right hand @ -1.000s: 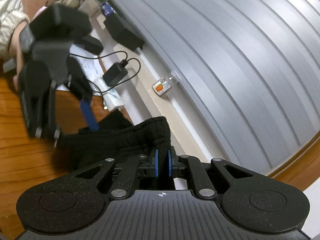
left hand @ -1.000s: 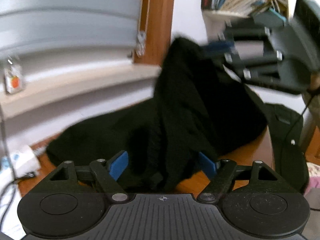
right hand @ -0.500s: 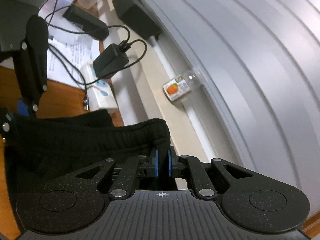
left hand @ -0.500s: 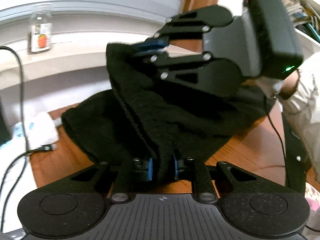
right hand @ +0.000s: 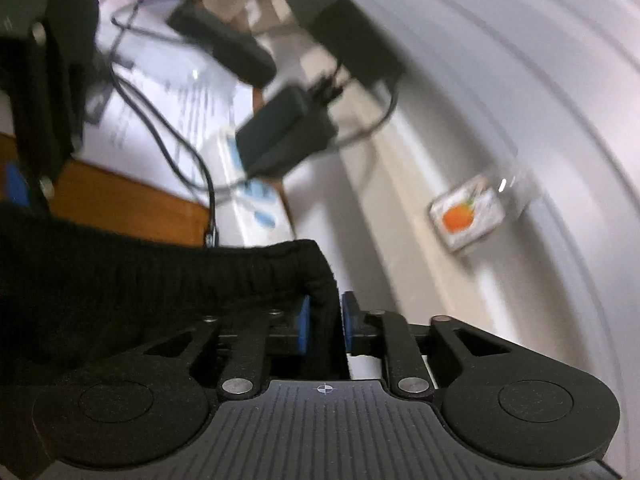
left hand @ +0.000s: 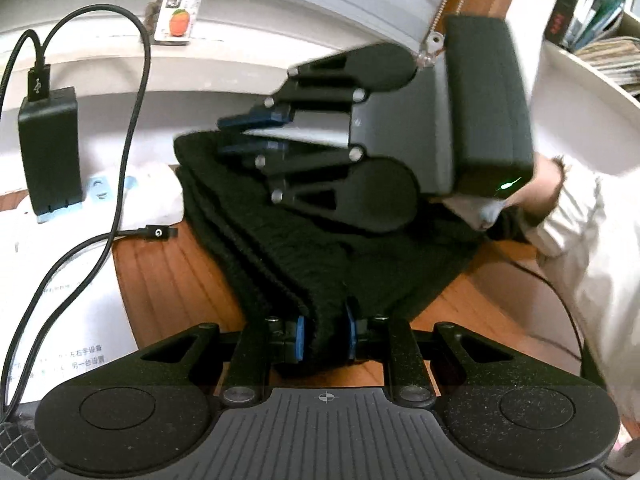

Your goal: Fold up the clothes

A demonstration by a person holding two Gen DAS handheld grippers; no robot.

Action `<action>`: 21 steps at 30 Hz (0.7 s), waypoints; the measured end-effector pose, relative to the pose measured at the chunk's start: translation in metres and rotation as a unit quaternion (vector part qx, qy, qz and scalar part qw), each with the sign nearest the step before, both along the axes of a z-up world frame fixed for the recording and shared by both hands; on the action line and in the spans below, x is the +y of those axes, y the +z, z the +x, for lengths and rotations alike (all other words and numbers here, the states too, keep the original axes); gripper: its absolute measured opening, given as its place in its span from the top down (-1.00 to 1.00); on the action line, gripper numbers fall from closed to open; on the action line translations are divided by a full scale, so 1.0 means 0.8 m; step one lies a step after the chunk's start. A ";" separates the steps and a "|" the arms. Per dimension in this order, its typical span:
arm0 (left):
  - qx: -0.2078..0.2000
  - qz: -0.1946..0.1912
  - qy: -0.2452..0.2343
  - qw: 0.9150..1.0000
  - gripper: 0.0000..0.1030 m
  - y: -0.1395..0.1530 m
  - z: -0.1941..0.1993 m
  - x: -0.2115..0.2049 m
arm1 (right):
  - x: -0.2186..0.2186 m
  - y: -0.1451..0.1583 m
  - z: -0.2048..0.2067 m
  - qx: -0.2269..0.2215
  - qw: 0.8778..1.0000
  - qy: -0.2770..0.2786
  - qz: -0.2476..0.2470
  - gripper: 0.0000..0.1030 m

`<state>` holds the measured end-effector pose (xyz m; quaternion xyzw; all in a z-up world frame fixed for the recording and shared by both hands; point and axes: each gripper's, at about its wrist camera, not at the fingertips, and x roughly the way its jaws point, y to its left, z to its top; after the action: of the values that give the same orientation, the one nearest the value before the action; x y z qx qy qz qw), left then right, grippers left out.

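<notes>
the black knit garment (left hand: 304, 248) lies bunched on the wooden desk (left hand: 168, 276), stretched between the two tools so that one end can be laid over the rest. the left gripper (left hand: 323, 338) has its blue pads pressed against a thick fold of the near edge, clamped on it, which looks meant to pin that end while the other is carried. the right gripper (right hand: 323, 328) is at the ribbed far edge with the fabric between its pads, but its jaws are opening and a sliver of gap shows on the right pad, so it appears to be letting the edge go where it has been laid. in the left wrist view that tool is seen from the front, held by a hand (left hand: 536, 184) in a pale sleeve. the desk is crowded: a black power adapter (left hand: 50, 152) with its looping cable (left hand: 132, 128) sits on printed papers (left hand: 68, 304), and a small jar with an orange label (left hand: 178, 12) stands on the white sill below grey blinds. bookshelves show at the far right.
</notes>
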<state>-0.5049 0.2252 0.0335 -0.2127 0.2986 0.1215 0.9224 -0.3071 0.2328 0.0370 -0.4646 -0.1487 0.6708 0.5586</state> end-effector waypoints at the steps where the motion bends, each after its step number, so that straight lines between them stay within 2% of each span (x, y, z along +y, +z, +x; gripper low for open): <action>1: 0.000 -0.001 0.003 1.000 0.56 0.002 0.000 -0.001 | 0.002 -0.002 0.003 0.008 1.000 -0.006 -0.002 0.44; 2: 0.000 0.006 0.006 1.000 0.50 0.006 0.000 -0.005 | -0.004 0.006 0.010 0.022 1.000 -0.019 0.009 0.20; 5: -0.005 0.043 0.017 0.999 0.41 0.022 0.000 -0.015 | -0.039 0.037 0.038 0.077 0.995 -0.050 0.040 0.04; 9: -0.019 0.110 0.027 0.993 0.41 0.055 0.004 -0.038 | -0.111 0.084 0.093 0.153 0.980 -0.094 0.082 0.03; 13: -0.031 0.161 0.032 0.986 0.37 0.085 0.029 -0.047 | -0.190 0.088 0.145 0.171 0.967 -0.167 0.093 0.03; 15: -0.044 0.174 0.036 0.983 0.30 0.095 0.032 -0.052 | -0.226 0.076 0.177 0.191 0.952 -0.224 0.086 0.05; 17: -0.060 0.184 0.046 0.980 0.22 0.104 0.031 -0.055 | -0.265 0.058 0.212 0.215 0.932 -0.278 0.086 0.06; 21: -0.090 0.185 0.085 0.975 0.20 0.129 0.011 -0.050 | -0.324 0.020 0.257 0.241 0.899 -0.357 0.082 0.06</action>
<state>-0.4961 0.1850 0.1368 -0.0725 0.1675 0.2328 0.9552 -0.1014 -0.0267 0.0532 -0.2635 0.1118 0.5031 0.8155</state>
